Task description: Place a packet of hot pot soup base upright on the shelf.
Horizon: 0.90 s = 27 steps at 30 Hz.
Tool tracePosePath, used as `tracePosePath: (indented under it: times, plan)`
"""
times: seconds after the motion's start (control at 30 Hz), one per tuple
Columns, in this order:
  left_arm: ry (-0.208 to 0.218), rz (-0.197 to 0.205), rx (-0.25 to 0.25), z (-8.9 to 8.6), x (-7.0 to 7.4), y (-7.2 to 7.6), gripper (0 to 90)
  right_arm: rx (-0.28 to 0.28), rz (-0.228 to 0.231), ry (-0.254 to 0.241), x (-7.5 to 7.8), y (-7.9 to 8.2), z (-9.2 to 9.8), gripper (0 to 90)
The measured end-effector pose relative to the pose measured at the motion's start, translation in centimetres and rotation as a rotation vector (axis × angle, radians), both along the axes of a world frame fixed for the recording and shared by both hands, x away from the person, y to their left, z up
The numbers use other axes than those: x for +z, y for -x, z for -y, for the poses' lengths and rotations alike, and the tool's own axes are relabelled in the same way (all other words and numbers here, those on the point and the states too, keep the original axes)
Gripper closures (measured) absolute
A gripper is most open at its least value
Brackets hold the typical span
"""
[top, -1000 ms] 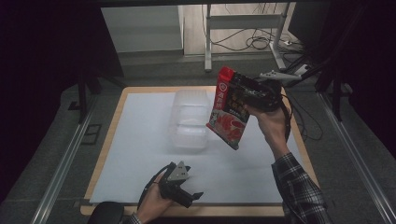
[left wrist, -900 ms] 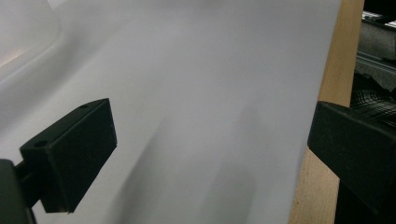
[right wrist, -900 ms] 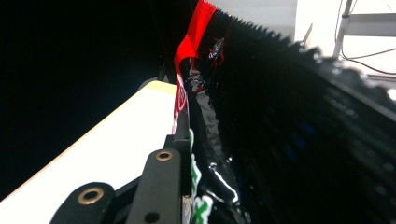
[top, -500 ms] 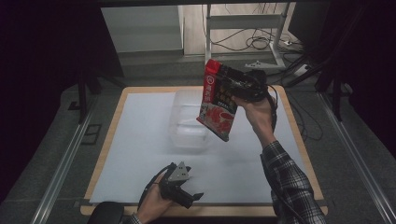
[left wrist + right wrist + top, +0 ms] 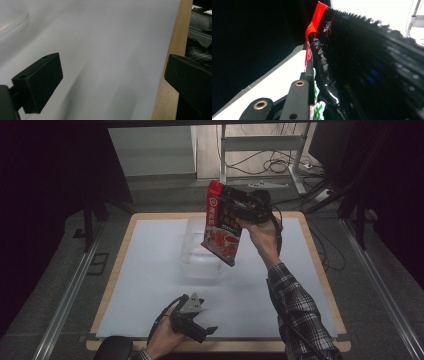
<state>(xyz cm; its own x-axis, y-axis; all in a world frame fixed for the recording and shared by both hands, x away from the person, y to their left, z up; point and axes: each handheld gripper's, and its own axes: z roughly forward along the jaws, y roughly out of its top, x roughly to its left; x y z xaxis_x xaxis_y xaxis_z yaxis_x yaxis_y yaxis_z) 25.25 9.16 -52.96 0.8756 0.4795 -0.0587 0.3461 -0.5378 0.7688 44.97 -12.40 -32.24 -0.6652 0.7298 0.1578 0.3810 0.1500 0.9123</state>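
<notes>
A: What does the counter look like?

B: A wooden top with a pale border, covered almost to its edges by a white sheet. It sits in a dim room: grey floor on both sides, a metal rail along the left, and at the far side a metal frame with loose cables under it.

A: And on the sheet?

B: A clear plastic container near the middle, towards the far side. Above its right part the right tongs hold a red and black packet in the air, tilted, its red top edge up and far. In the right gripper view the packet lies pinched against the jaw, so those tongs are clamped on it.

A: The other hand?

B: The left tongs rest low at the near edge, close to the wooden border. In the left gripper view the jaws stand wide apart over bare sheet, nothing between them.
</notes>
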Motion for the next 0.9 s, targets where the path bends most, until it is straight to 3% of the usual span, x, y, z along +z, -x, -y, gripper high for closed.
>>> tracePosePath:
  times: [0.4,0.9]
  plan:
    - [-0.011,-0.001,-0.014,0.2,-0.1,0.1,1.7,0.033,0.026,0.022,-1.0,-1.3,-3.2,72.3]
    - [-0.024,-0.003,-0.017,0.3,-0.1,0.1,1.9,0.093,0.048,0.087,-3.7,-1.8,-6.8,72.1]
